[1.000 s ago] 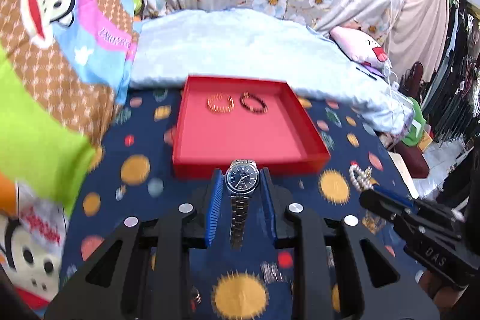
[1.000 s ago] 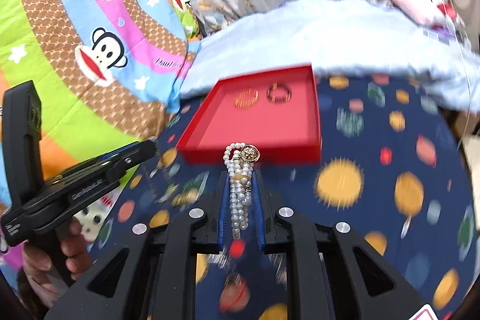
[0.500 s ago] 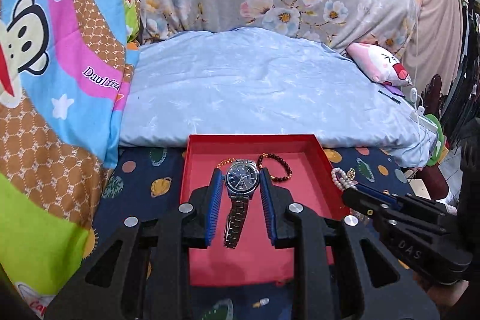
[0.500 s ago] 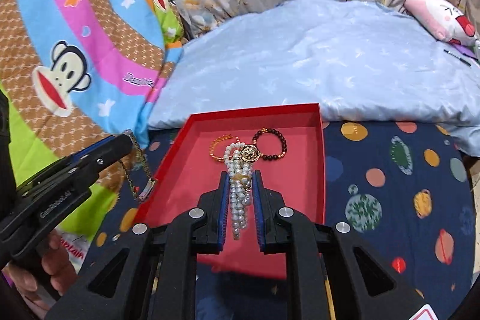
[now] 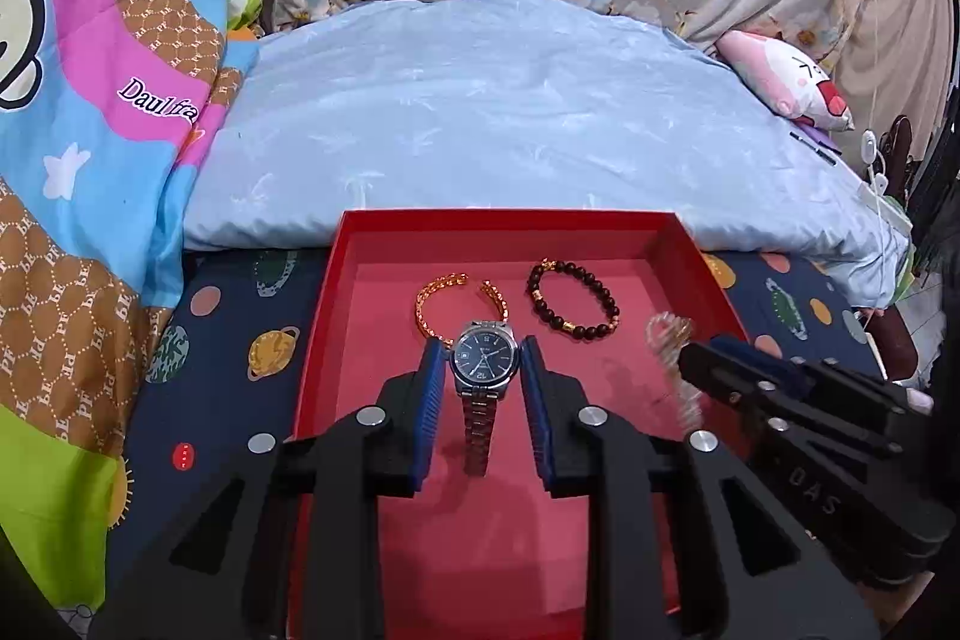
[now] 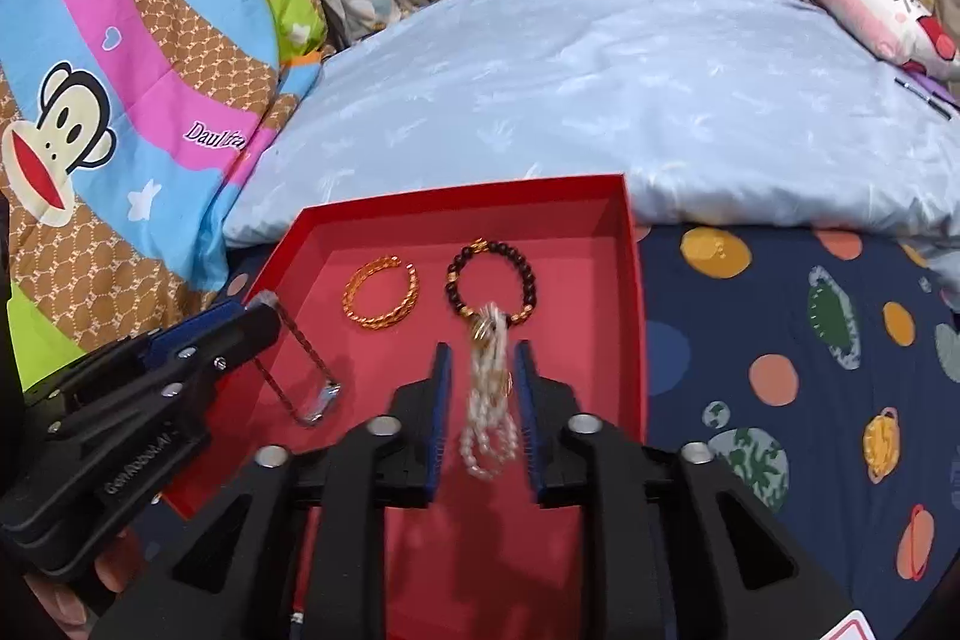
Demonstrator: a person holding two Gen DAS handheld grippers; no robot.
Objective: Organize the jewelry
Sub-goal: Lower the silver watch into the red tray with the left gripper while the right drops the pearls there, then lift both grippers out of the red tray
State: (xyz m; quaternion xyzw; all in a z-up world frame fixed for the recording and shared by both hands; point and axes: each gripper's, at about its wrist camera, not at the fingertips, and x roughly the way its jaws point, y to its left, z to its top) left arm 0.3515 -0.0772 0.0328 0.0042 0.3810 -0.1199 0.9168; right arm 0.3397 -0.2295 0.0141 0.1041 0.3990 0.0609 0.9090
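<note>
A red tray (image 5: 510, 219) (image 6: 468, 196) lies on the bed with a gold bangle (image 5: 422, 307) (image 6: 384, 322) and a dark bead bracelet (image 5: 600, 280) (image 6: 456, 280) at its far end. My left gripper (image 5: 483, 347) (image 6: 264, 313) is over the tray's middle, shut on a silver watch (image 5: 483, 361) (image 6: 303, 385) whose strap hangs down. My right gripper (image 6: 483, 347) (image 5: 696, 355) is over the tray's right part. Its jaws are opening, and a pearl bracelet (image 6: 487, 400) (image 5: 669, 334) shows blurred between the pads with a gap on each side.
The tray rests on a navy planet-print sheet (image 6: 780, 340). A light blue pillow (image 5: 510, 112) lies right behind it, a monkey-print blanket (image 5: 90, 160) rises on the left, and a pink plush (image 6: 876, 10) sits at the far right. A hand (image 6: 66, 598) grips the left tool.
Both grippers have come forward from the navy sheet to above the tray. The right jaws have parted and the pearl bracelet has come loose. The left still grips the watch.
</note>
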